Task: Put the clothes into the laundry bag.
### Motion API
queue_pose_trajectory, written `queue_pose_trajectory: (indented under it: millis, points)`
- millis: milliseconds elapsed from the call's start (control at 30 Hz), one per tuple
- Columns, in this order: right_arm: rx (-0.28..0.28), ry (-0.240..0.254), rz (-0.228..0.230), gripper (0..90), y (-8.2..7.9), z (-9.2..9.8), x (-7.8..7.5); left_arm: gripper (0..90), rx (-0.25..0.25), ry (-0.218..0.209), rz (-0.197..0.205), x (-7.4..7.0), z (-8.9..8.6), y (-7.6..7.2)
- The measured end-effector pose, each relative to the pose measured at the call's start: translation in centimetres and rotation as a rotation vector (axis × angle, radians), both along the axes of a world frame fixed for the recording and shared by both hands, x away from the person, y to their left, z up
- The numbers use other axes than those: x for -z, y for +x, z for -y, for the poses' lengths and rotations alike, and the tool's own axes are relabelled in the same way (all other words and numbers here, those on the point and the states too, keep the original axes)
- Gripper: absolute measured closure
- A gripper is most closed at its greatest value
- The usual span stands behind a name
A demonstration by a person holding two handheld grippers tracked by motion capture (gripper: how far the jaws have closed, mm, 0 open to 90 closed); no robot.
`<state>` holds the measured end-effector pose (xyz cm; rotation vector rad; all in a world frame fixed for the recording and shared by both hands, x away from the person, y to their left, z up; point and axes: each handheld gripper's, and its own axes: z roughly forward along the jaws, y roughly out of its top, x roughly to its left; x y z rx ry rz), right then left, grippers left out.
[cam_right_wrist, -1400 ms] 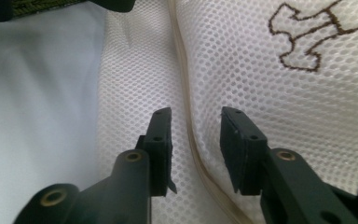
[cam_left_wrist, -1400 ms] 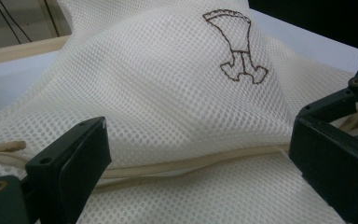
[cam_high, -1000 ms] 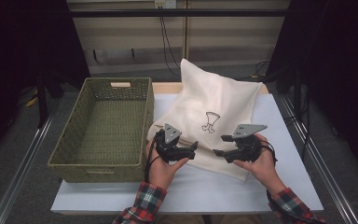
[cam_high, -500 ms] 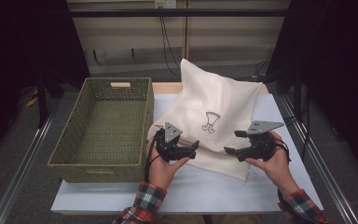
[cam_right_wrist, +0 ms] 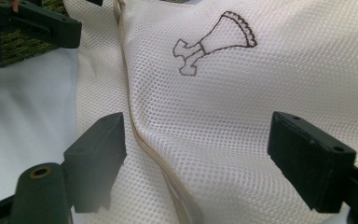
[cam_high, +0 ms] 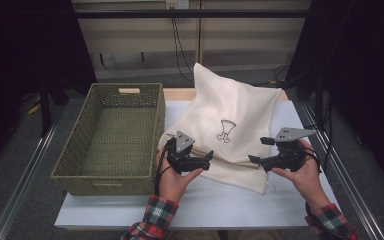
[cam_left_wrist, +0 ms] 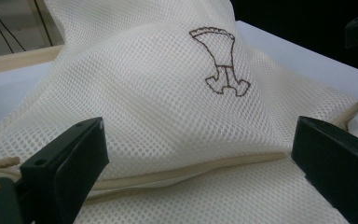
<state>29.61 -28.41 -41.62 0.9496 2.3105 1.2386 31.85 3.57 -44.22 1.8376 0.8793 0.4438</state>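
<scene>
Fig.: cream mesh laundry bag (cam_high: 230, 125) lying on the white desk (cam_high: 240, 205), centre-right, its left edge just beside the green wicker basket (cam_high: 110, 135). Bag's long axis runs diagonally: one corner props up at the far side of the desk, approx. above centre, and the zip edge (cam_high: 240, 167) lies along the near side, facing the person. Zip runs roughly left–right, dipping toward the near right corner. Embroidered brown emblem (cam_high: 225, 131) sits mid-bag, wide end toward the far side.

L gripper (cam_high: 207, 156): held over the bag's near left part, pointing right along the zip edge. In the left gripper view, the fingers (cam_left_wrist: 67, 158) are spread wide w/ mesh and zip seam (cam_left_wrist: 182, 171) lying beyond and between them; nothing pinched.

R gripper (cam_high: 258, 150): at the bag's near right corner, pointing left toward the other gripper. Jaws have just been opening; in the right gripper view, the fingers (cam_right_wrist: 98, 154) stand well apart, zip seam (cam_right_wrist: 142, 140) and mesh seen between them, no pad pressing on fabric.

Both hands, L hand (cam_high: 172, 180) and R hand (cam_high: 305, 172), w/ plaid sleeves, enter from the near edge. Basket's long axis runs near–far.
</scene>
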Motion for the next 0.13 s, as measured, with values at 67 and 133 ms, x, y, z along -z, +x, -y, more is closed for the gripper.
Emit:
queue_pose_trajectory:
  millis: [67, 133]
  points:
    - [0.0, 0.003, 0.002, 18.3, 0.03, 0.05, -0.02, 3.1, 0.003, 0.003, 0.002, 0.0, 0.05, 0.03]
    - [0.002, 0.0, 0.001, 18.1, 0.04, 0.1, -0.04, 3.0, 0.007, -0.001, -0.003, 0.03, 0.12, 0.04]
